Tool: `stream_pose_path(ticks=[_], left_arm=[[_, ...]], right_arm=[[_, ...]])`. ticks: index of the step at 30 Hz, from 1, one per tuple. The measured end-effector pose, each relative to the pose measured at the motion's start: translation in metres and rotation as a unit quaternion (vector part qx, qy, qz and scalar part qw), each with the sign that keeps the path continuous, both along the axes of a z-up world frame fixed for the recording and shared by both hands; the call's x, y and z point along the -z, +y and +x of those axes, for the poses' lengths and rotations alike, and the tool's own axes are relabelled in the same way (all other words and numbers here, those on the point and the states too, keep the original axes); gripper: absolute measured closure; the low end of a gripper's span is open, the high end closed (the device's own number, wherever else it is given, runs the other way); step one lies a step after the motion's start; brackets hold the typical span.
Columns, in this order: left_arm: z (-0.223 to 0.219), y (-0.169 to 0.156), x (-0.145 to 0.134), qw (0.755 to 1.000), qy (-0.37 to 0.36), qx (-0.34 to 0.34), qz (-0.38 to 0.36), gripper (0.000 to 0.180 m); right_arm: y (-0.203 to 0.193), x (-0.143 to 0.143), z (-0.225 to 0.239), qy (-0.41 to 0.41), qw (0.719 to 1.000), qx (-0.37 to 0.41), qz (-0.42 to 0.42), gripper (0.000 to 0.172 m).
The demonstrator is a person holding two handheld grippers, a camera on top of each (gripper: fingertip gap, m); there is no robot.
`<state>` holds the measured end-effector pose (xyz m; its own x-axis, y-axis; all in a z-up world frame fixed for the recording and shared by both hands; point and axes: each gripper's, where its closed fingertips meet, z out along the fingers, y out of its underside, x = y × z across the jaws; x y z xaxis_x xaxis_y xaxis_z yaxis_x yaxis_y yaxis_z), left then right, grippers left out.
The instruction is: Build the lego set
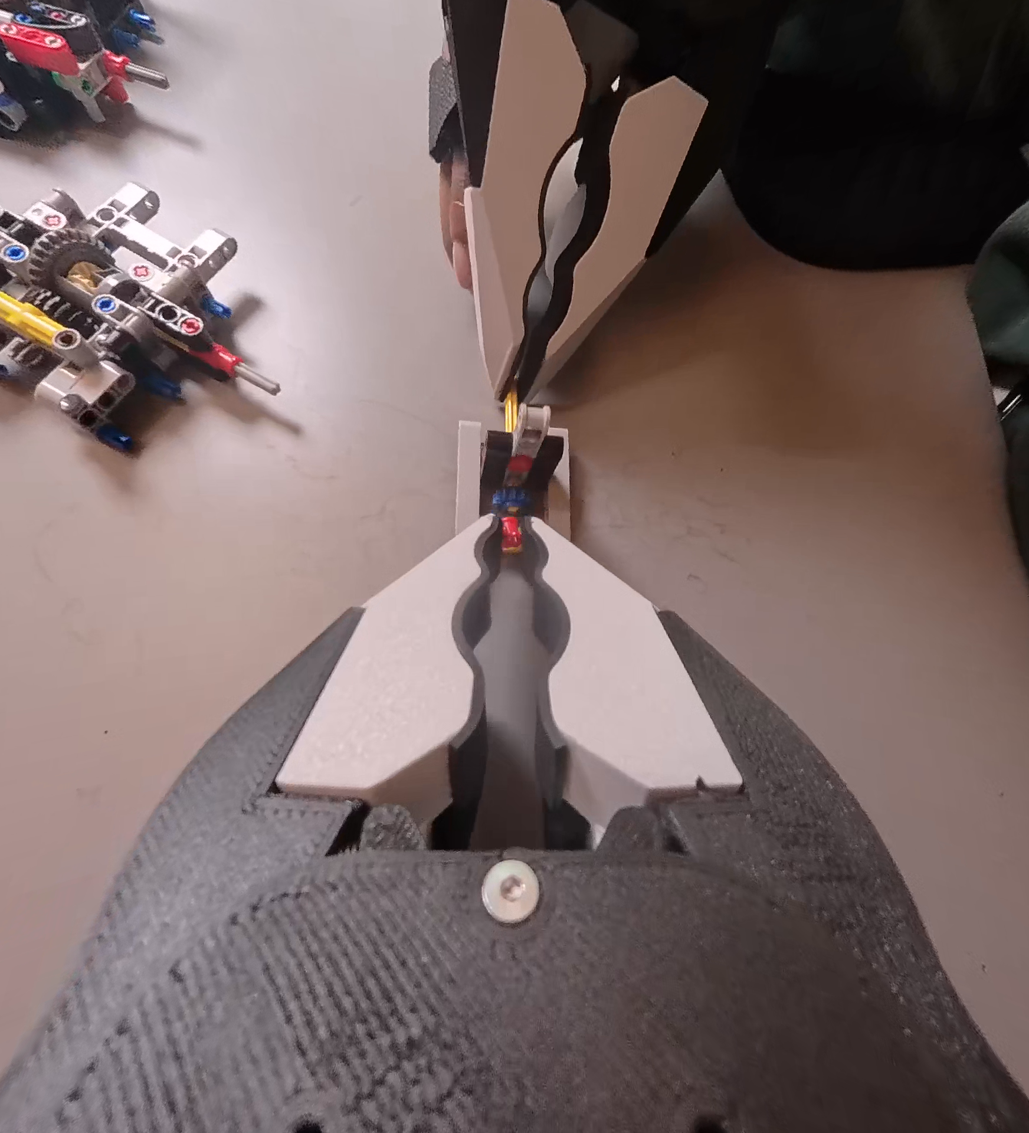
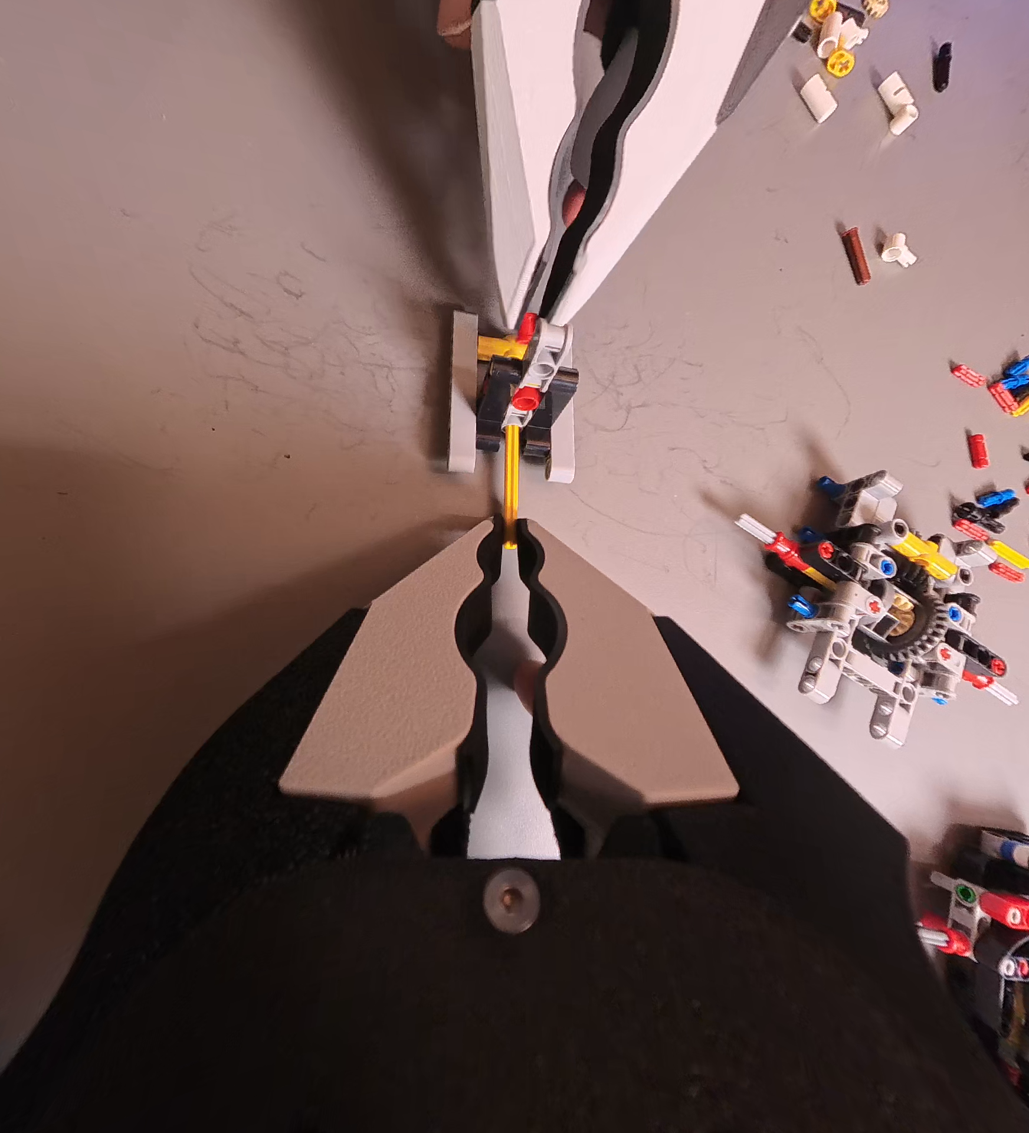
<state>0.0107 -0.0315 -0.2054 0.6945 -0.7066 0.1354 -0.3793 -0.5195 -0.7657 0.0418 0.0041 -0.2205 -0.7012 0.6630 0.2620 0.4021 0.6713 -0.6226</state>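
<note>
We take the small brick assembly (image 2: 521, 392) as our landmark: black and grey pieces between two pale side plates, resting on the table (image 2: 193, 306). A yellow axle (image 2: 511, 484) runs out of it toward the right gripper (image 2: 507, 532), whose jaws are clamped on the axle's free end. On the opposite side the left gripper (image 1: 509, 533) is closed on a red pin (image 1: 510, 534) at the assembly's near end, with a blue toothed piece (image 1: 511, 498) just beyond the tips.

Risks, as we judge them: the axle is thin and gripped only at its tip, so any sideways pull could twist it out of the pads or bend it off its line. The red pin is small and round; it could slip or rotate in the grip. If the two grippers pull unevenly, the assembly may tip off its plates or come apart.

Farther from the assembly, a larger built model with a black gear (image 2: 892, 619) lies on the table, and beyond it a scatter of loose red, yellow, blue and black pieces (image 2: 1015, 392). Another partial build (image 1: 40, 61) sits farther still. The surface is a matte grey-beige tabletop, scuffed with fine scratches. A person's dark green sleeve (image 1: 929, 122) shows behind the right gripper. Nothing more of the room is visible.
</note>
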Motion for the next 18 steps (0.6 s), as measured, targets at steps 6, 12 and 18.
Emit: stream_pose_path(ticks=[6,12,18], left_arm=[[0.0052,-0.0008,0.005,1.0,0.025,0.012,0.001,0.176],[0.0055,-0.0006,0.0062,0.999,0.033,0.017,-0.037,0.177],[0.0069,0.0018,0.0069,0.997,0.032,0.021,-0.067,0.177]], right_arm=[[-0.0001,-0.0001,0.0,0.0,1.0,0.0,0.0,0.169],[-0.0002,0.0,0.0001,0.0,1.0,0.0,0.001,0.169],[-0.0003,0.0,0.0001,0.0,1.0,0.001,0.002,0.169]])
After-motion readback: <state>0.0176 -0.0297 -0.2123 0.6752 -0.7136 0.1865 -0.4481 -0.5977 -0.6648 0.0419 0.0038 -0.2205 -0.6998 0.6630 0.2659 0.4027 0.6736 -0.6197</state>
